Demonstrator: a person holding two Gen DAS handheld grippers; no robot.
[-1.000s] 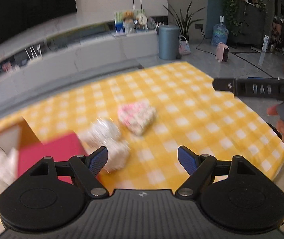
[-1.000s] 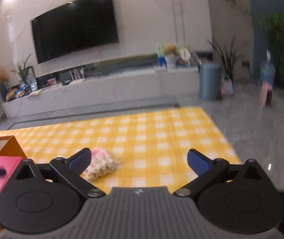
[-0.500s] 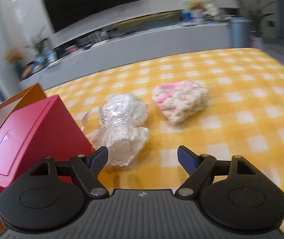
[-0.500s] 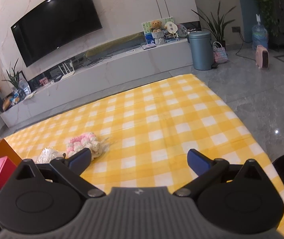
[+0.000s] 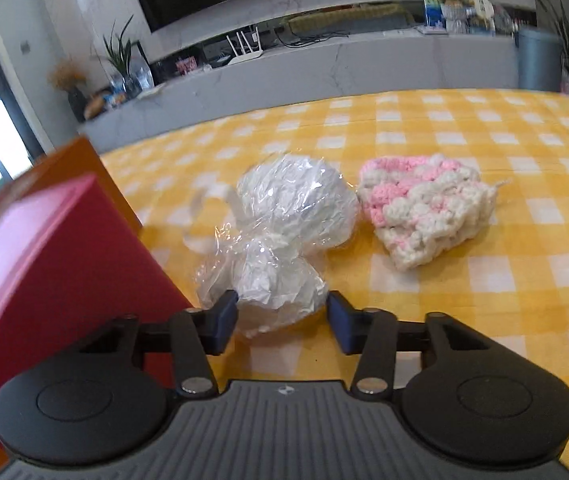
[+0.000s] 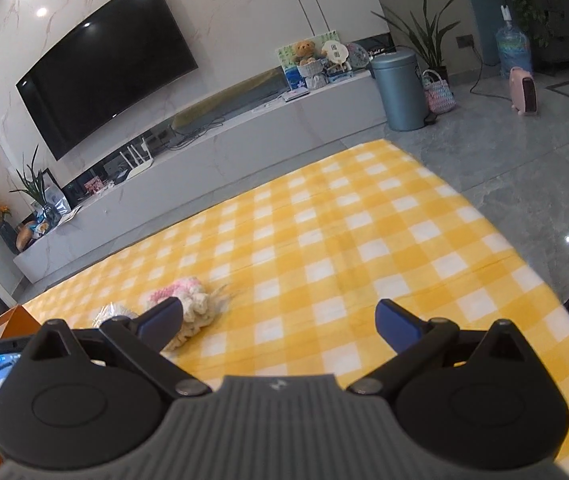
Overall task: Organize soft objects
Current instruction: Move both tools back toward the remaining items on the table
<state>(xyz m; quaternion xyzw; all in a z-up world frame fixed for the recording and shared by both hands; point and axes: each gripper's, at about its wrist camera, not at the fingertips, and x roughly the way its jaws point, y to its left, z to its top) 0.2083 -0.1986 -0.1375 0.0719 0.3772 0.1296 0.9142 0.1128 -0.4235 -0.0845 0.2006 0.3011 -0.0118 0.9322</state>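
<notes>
My left gripper (image 5: 281, 316) is half open around the crinkly wrapped bundle (image 5: 280, 236) on the counter (image 5: 524, 240). The plastic is slippery, so it may pop out. The pink woolly thing (image 5: 424, 208) sits at 1 o'clock. My right gripper (image 6: 278, 320) is wide open, empty.

My right gripper (image 6: 278, 322) hangs with its blue-tipped jaws spread wide above the yellow checked tablecloth (image 6: 344, 240). Beyond my left fingertip (image 6: 162, 316) a pink-and-white knitted bundle (image 6: 188, 300) lies on the cloth, a plastic-wrapped bundle (image 6: 114, 312) just beside it, an orange box (image 6: 16, 320) further left.
</notes>
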